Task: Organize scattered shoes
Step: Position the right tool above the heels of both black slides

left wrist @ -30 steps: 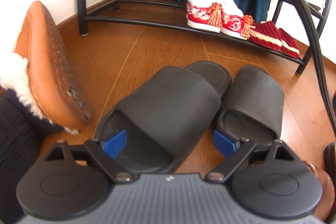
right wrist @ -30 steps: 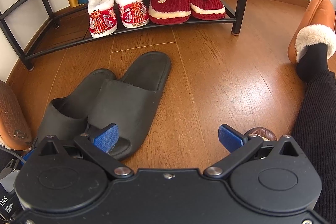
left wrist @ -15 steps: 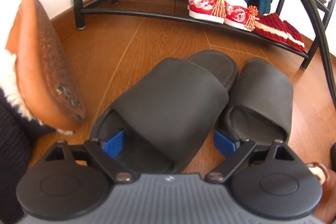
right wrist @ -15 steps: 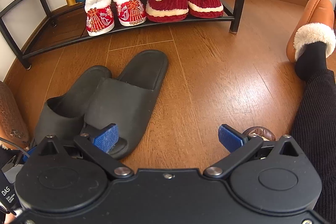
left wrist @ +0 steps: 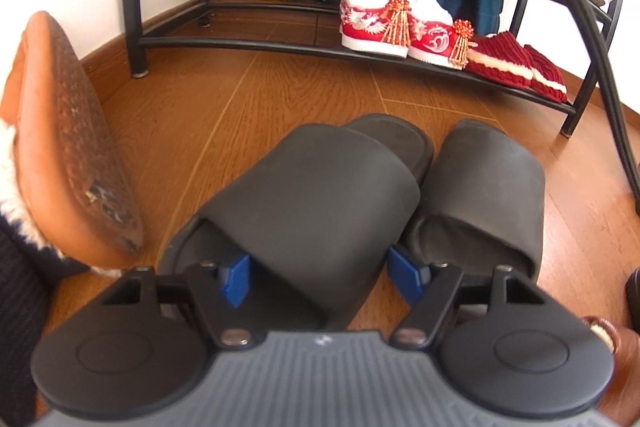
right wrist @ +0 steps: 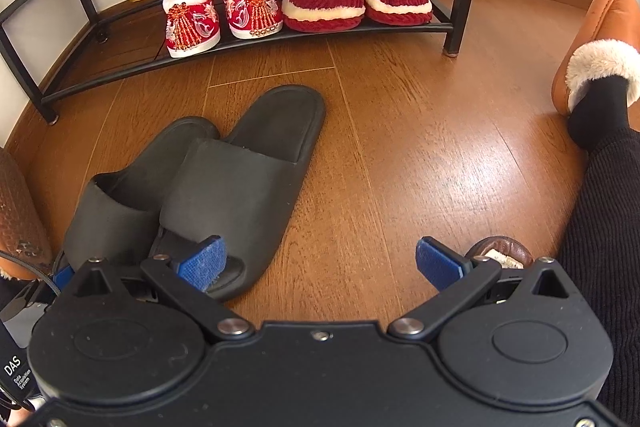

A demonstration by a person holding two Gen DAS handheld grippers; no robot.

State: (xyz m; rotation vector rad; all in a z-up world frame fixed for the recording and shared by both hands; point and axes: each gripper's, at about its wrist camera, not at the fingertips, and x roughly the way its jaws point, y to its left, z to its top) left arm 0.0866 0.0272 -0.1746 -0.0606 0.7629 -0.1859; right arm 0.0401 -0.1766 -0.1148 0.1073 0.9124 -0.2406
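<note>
- Left wrist view: the left tongs have their blue pads either side of the heel end of the nearer dark grey rubber slide slipper. One pad sits inside the slipper's opening under the strap and the other against its outer edge. They look closed around that side of the strap, though whether they are squeezing firmly I cannot tell.
- That slipper lies tilted, resting partly on the second dark grey rubber slide slipper just beside it, both on the wooden plank floor in front of the black metal shoe rack.
- On the rack's bottom shelf stand a pair of red embroidered slippers with white fur cuffs and bead tassels and, next to them, a pair of dark red corduroy slippers with cream trim. Those two pairs look sorted.
- At the left edge is a tan leather fur-lined slipper worn on the person's foot.
- Right wrist view: the right tongs are spread wide and carry nothing, hovering over bare floor with one pad near the slipper's heel.
- A small brown shoe shows partly behind the other pad and may still need placing.
- Judging from this, the task is partway done: two pairs shelved, the grey pair yet to reach the rack.
</note>
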